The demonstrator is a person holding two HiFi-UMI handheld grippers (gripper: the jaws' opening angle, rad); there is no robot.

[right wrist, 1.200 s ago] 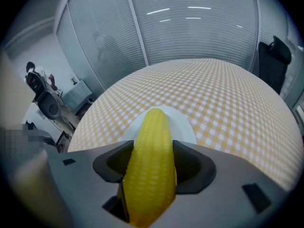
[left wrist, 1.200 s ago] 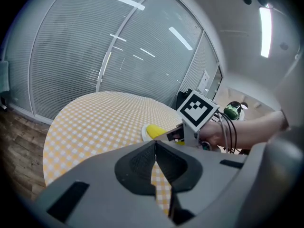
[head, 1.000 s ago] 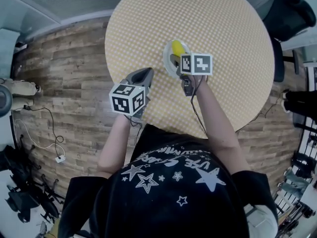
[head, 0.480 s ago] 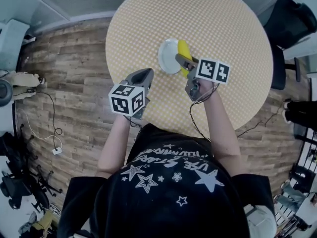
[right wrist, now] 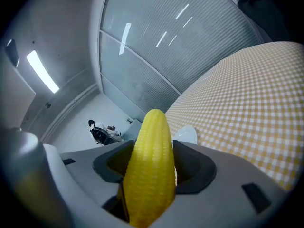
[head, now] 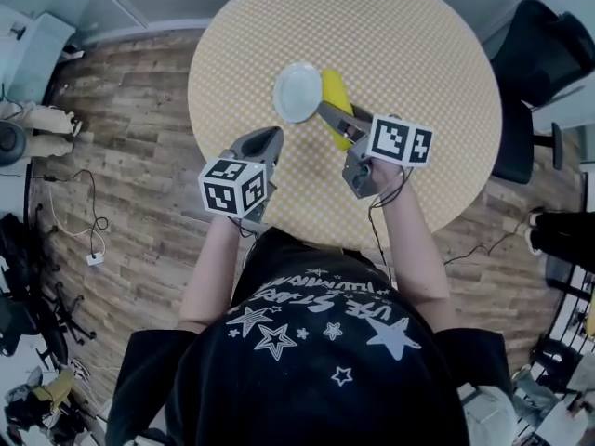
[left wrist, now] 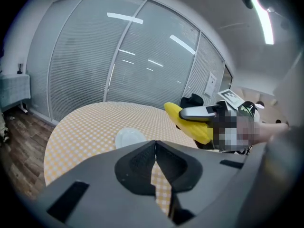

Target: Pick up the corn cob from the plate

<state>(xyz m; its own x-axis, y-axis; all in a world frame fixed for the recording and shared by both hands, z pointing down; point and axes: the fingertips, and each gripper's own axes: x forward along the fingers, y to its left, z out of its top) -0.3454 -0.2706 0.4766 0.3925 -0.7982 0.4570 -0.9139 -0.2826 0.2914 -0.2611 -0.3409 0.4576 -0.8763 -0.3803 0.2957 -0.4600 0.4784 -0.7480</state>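
Observation:
The yellow corn cob (head: 337, 98) is clamped between the jaws of my right gripper (head: 333, 117), clear of the white plate (head: 297, 91) and just right of it. In the right gripper view the corn cob (right wrist: 152, 165) stands up between the two jaws of that gripper (right wrist: 151, 161), with the plate (right wrist: 186, 134) low behind it. My left gripper (head: 264, 140) hangs over the table's near left edge, shut and holding nothing. In the left gripper view the left gripper (left wrist: 154, 164) has its jaws together, and beyond it lie the empty plate (left wrist: 130, 137) and the lifted corn cob (left wrist: 190, 122).
The round table (head: 418, 45) has a yellow checked cloth. A black chair (head: 544, 40) stands at its right. Wooden floor (head: 130, 137) runs along the left, with cables (head: 79, 230) on it. Glass walls with blinds (left wrist: 118, 65) stand beyond the table.
My right gripper has lifted the corn cob off the plate and carried it to the right. The plate is now bare. The left gripper has stayed in place, shut.

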